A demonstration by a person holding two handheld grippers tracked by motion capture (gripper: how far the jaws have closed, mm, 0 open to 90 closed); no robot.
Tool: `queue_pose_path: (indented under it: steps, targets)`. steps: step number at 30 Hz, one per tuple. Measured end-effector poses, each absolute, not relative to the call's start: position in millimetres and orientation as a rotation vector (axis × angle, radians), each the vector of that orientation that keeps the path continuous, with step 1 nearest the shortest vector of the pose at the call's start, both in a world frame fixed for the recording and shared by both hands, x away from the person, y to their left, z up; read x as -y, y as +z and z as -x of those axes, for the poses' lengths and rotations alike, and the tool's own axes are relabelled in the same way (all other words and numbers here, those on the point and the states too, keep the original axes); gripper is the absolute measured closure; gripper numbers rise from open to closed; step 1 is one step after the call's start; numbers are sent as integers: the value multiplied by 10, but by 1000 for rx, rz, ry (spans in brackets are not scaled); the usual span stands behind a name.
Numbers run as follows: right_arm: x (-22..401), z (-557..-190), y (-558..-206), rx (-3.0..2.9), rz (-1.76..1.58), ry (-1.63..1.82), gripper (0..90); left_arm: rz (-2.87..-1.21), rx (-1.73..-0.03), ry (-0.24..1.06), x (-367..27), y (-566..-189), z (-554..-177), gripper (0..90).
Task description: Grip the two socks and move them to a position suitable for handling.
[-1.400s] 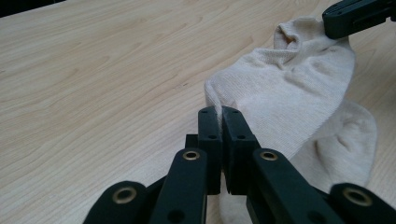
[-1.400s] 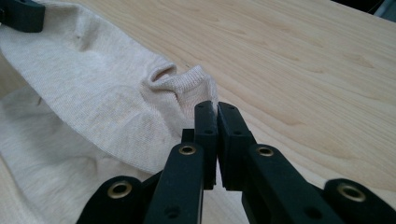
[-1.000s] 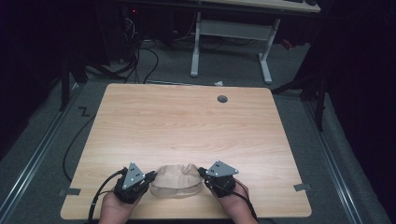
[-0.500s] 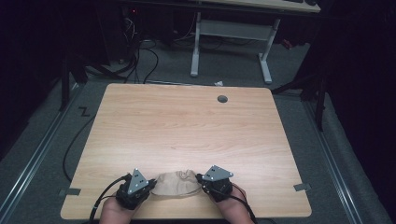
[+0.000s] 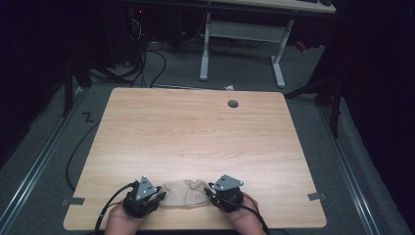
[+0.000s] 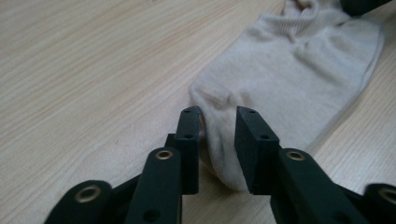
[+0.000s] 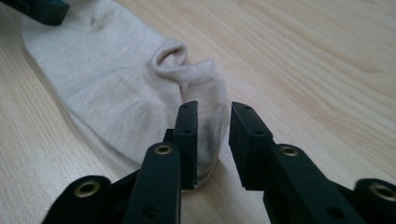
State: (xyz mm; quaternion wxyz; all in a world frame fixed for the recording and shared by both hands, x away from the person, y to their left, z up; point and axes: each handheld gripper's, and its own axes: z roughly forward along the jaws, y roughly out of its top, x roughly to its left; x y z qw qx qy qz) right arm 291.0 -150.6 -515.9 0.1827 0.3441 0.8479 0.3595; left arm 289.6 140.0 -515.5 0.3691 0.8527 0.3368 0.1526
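Two black two-jaw grippers flank one small beige knitted ankle sock [image 5: 185,193], which lies flat at the near edge of the pale wood-grain table [image 5: 195,132], about six o'clock from the table's middle. The left gripper [image 5: 157,197] sits at the sock's nine o'clock end, the right gripper [image 5: 211,191] at its three o'clock end. Both sets of jaws have just been opening. In the left gripper view the jaws stand parted with the sock's rounded end [image 6: 219,140] between them, the fabric no longer pinched. In the right gripper view the jaws are likewise spread, the ribbed cuff end [image 7: 205,116] lying between them and loose.

I judge the sock to be very light, limp and soft: it will sag and fold wherever it is not supported, and it should not slip much against the pads. It is not fragile. Good places to take hold look like the thicker ribbed cuff and the doubled toe end, where there is enough cloth to bite.

Nothing else lies on the tabletop except a small round grey cable hole [image 5: 233,104] at about one o'clock, well apart from the sock. Beyond the far edge, at twelve o'clock, stand a white metal desk frame [image 5: 242,44] and black cables [image 5: 147,54] on the dark floor. Nothing stands in the way.
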Motion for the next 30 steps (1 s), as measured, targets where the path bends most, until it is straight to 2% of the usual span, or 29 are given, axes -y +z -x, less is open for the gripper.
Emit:
queue_pose_path:
  steps: [8,13,21,30]
  targets:
    - [1584,-2967,-5072,-2321,-997,1073,661,-2122,-857,382,-1443,-5103,-2980,585]
    - [1663,-3038,-5045,-2282,-1028,1085,641,-2072,-872,386,-1559,-5070,-3115,560]
    - [1860,-3225,-5074,-2207,-1099,1072,585,-1998,-997,447,-1868,-5071,-3351,518]
    - [2272,-3341,-5165,-2112,-1235,996,567,-1968,-1075,452,-2022,-5101,-3511,509]
